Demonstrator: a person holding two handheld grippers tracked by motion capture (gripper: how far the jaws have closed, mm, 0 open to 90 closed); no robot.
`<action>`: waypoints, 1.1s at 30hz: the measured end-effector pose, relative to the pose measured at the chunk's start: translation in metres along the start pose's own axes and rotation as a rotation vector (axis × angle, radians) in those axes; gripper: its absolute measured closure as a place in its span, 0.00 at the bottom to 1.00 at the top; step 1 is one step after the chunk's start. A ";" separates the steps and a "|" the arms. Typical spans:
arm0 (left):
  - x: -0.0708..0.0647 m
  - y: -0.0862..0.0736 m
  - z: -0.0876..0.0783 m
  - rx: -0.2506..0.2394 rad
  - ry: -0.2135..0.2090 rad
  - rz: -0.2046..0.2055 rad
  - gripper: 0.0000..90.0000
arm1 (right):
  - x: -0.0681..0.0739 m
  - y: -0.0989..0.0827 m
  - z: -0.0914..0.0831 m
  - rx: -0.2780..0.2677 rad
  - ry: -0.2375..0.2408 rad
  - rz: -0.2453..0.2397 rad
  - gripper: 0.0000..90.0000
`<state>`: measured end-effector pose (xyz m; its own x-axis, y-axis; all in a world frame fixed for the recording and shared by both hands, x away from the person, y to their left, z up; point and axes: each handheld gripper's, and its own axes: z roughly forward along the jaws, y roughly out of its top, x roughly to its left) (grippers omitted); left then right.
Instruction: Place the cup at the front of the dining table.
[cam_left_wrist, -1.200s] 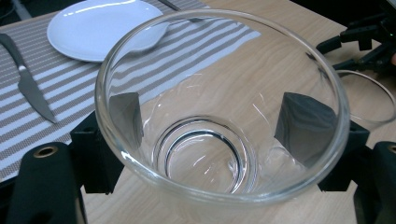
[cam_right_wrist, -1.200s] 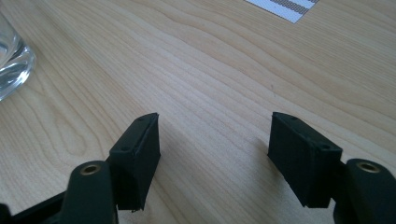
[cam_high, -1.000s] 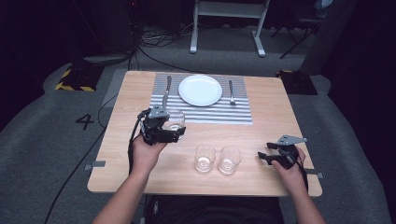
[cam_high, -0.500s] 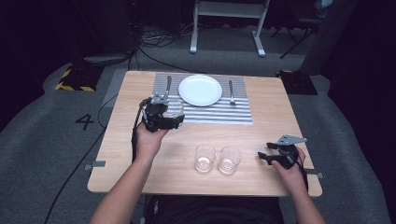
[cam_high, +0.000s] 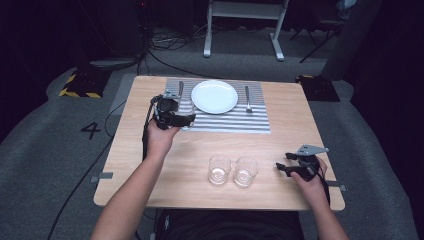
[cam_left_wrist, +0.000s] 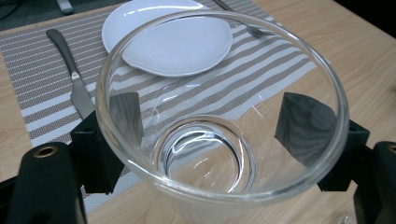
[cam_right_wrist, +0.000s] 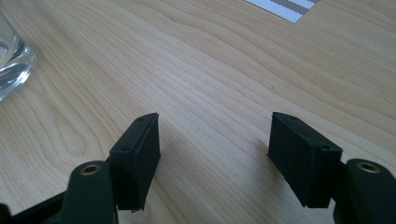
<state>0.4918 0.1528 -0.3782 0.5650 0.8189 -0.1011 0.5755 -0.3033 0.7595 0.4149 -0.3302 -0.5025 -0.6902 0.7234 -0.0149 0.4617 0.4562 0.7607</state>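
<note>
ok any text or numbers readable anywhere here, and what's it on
"4" – a dark numeral on the grey floor, left of the table.
Nothing else reads as text: the glass in the left gripper, the plate, the placemat and the right gripper carry no lettering that I can see.

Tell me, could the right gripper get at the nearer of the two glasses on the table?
Probably yes. The right gripper is open and empty, and only bare table lies between it and the nearer glass. The second glass stands beyond, out of the way.
</note>
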 end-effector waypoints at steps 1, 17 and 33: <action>0.002 0.004 0.003 0.012 0.006 -0.008 0.22 | 0.000 0.000 0.000 0.000 0.000 0.000 0.38; 0.023 0.032 0.034 0.059 0.011 -0.069 0.22 | 0.000 0.000 0.000 0.000 0.001 0.001 0.38; 0.042 0.041 0.063 0.110 0.003 -0.123 0.22 | 0.000 0.000 0.000 0.000 0.000 0.001 0.38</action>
<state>0.5765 0.1434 -0.3920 0.4848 0.8543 -0.1872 0.7013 -0.2519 0.6668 0.4149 -0.3301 -0.5025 -0.6896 0.7240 -0.0145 0.4624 0.4557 0.7606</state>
